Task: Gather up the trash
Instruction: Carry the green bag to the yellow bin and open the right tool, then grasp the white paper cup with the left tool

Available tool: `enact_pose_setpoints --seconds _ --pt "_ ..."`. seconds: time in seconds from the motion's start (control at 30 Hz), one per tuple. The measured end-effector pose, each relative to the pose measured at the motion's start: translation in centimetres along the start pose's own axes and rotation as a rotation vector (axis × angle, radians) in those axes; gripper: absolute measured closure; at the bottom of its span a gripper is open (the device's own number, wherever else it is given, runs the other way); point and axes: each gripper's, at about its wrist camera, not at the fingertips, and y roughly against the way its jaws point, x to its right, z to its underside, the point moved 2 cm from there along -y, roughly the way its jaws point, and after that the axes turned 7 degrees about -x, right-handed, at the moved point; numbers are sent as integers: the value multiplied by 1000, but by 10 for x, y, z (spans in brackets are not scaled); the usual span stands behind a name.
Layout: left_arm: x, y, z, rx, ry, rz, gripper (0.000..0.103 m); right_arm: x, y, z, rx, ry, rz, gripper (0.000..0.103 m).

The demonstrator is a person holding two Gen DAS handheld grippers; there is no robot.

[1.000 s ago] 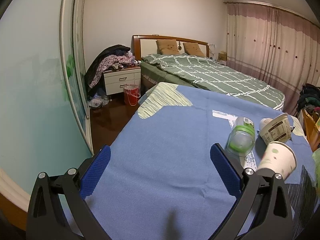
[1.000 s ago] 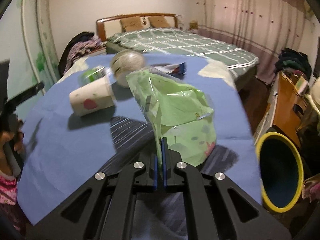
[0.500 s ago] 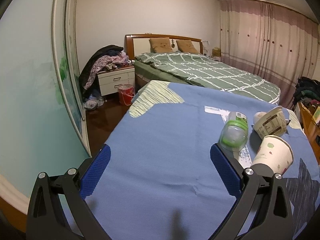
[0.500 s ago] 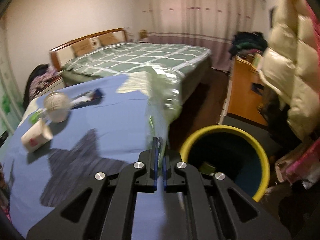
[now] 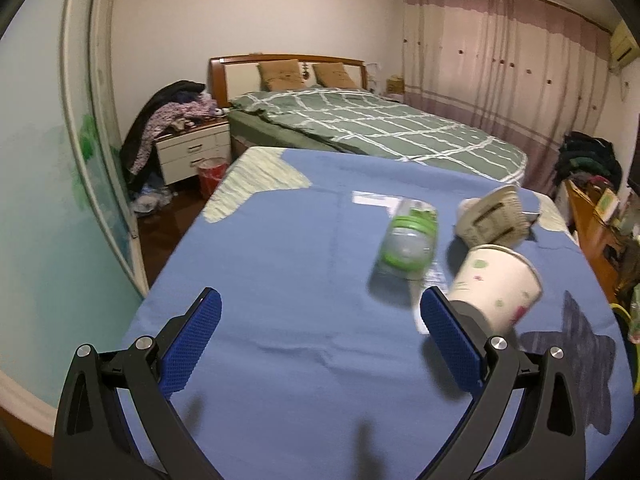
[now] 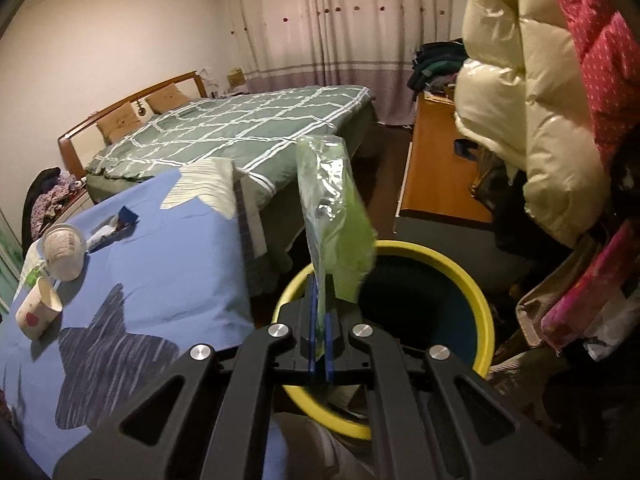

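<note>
Blue cloth covers our bench [image 5: 280,280]; our right claw [image 6: 320,320] pinches a crinkly green plastic bag [image 6: 332,216] above the round yellow-rimmed bin [image 6: 464,280], our left claw [image 5: 320,320] gapes wide, paper cup [image 5: 496,292] just beyond its right finger.

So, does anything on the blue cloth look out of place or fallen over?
Yes. The paper cup, the clear bottle with green cap and the printed tub all lie tipped on their sides on the blue cloth. No spill shows.
</note>
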Motion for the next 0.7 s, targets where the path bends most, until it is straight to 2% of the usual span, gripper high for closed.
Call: enact_pose_setpoints --seconds 0.17,0.27,0.43,0.5,0.7 --pt "23 4 -4 -5 -79 58 5 10 -19 6 -65 -13 51 97" --pt "38 1 -6 -17 -136 78 5 16 -24 10 -60 -36 81 63" --pt "60 -8 -5 -49 -202 122 5 15 -23 10 -49 -38 75 60" --pt "66 -15 -6 -69 -216 140 5 15 -21 10 -44 -40 76 55" --pt "80 -38 -9 -134 -235 208 5 16 -23 11 -51 -45 70 55"
